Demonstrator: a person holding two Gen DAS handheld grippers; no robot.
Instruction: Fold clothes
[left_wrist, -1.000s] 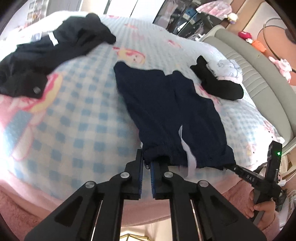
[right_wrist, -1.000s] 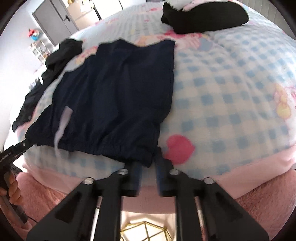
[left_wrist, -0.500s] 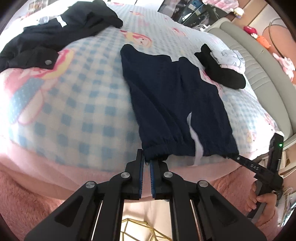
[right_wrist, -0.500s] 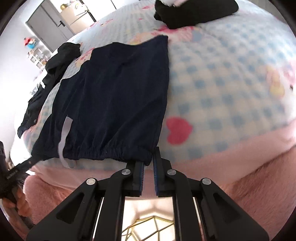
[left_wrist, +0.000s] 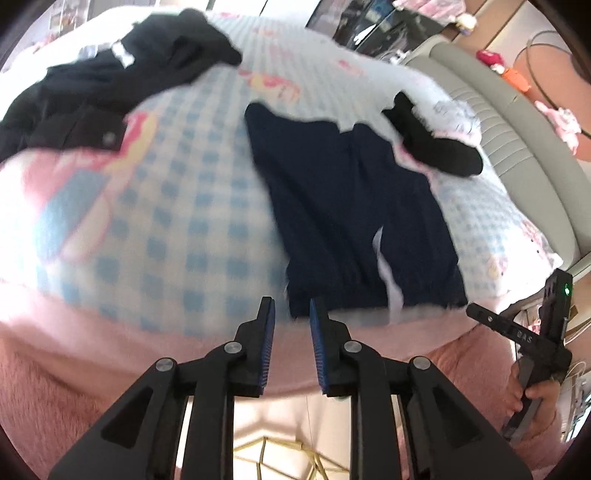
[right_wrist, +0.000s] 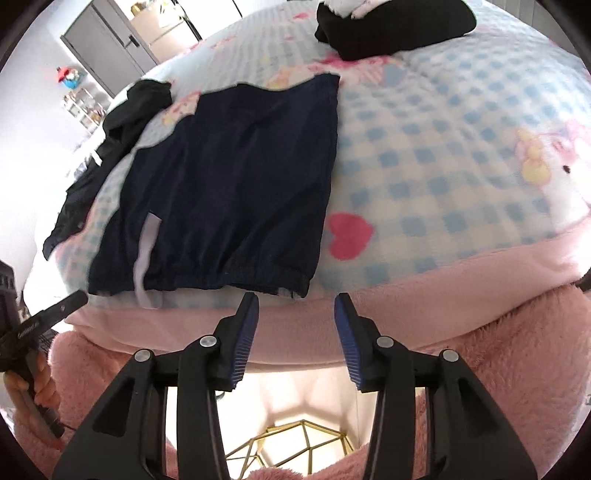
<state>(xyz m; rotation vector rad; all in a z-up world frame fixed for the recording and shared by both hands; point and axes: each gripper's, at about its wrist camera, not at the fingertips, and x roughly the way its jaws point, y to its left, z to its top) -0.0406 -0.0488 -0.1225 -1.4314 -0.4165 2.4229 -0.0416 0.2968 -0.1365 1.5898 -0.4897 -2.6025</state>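
Both jaws are opening now. The left hand-held gripper (left_wrist: 290, 314) is parting its pads slightly just off the near left corner of the navy shorts (left_wrist: 354, 206), nothing between them. The right hand-held gripper (right_wrist: 295, 308) is spreading wider below the waistband's other corner, also empty. The shorts are lying flat on the checked bed (right_wrist: 443, 155), waistband nearest, with black clothes (left_wrist: 92, 96) lying further back.

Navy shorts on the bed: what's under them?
The navy shorts lie flat on the blue-checked blanket, waistband at its near edge above the pink trim. The blanket pattern beneath them is hidden. No bulge hints at anything else under them.
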